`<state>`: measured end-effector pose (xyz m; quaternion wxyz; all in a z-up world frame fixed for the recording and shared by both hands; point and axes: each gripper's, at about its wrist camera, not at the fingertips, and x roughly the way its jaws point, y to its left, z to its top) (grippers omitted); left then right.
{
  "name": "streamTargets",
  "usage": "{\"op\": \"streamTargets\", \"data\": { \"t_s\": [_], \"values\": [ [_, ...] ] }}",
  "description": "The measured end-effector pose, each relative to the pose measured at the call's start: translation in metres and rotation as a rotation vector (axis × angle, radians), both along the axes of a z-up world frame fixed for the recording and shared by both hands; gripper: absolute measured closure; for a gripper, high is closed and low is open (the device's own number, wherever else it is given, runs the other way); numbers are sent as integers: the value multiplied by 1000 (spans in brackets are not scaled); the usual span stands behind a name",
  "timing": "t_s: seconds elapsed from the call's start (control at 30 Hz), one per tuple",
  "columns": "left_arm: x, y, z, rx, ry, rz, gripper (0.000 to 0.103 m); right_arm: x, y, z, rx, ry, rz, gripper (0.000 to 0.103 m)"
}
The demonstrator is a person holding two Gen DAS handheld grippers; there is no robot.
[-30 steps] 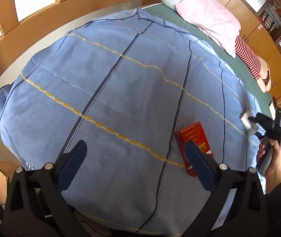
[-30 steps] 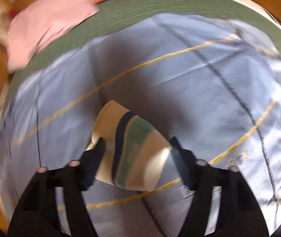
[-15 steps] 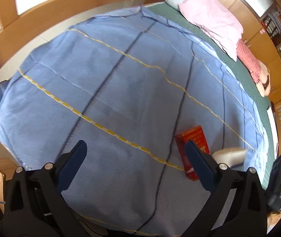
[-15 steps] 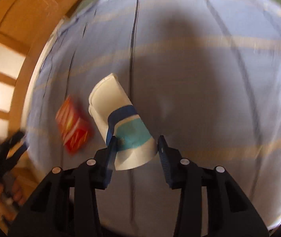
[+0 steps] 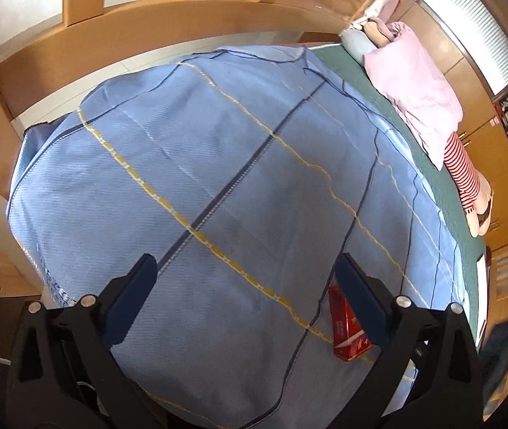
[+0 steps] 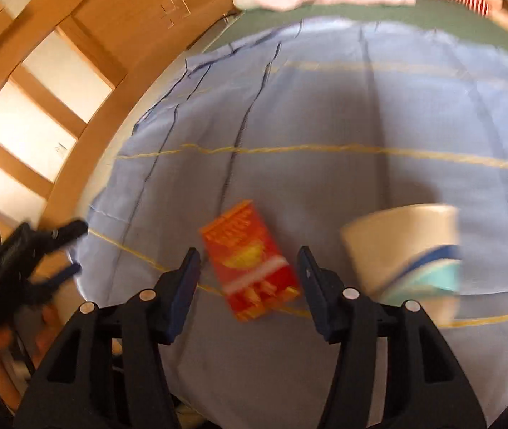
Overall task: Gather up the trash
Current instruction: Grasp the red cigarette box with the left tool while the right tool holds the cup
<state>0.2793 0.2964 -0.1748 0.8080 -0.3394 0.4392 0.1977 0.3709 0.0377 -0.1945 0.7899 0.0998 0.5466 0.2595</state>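
A red carton (image 6: 248, 262) lies flat on the blue blanket (image 6: 343, 114), just ahead of my right gripper (image 6: 248, 273), which is open and empty. A white paper cup (image 6: 407, 254) with blue and teal bands lies on the blanket to the right of that gripper, blurred. In the left wrist view the red carton (image 5: 346, 329) sits beside the right fingertip of my left gripper (image 5: 245, 295), which is open and empty over the blanket (image 5: 218, 143). My left gripper also shows at the left edge of the right wrist view (image 6: 25, 257).
A pink pillow (image 5: 414, 85) and a red-striped soft toy (image 5: 464, 168) lie on the green sheet (image 5: 443, 193) at the bed's far side. A wooden bed frame (image 5: 146, 21) curves around the blanket's far edge. Wooden cabinets (image 5: 486, 143) stand at the right.
My right gripper let go of the paper cup, which now lies to its right. The gripper opened and swung toward the red carton. My left gripper moved a little toward the carton.
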Motion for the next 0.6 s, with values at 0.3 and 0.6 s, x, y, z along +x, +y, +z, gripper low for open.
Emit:
{"op": "streamTargets", "data": {
  "t_s": [0.3,0.6],
  "values": [
    [-9,17,3,-29,-17,60,4,-32,15,-1,202,212,105,47],
    [17,-28,-20,-51,96,-219,4,-4,-86,18,-280,-12,-231,6]
  ]
}}
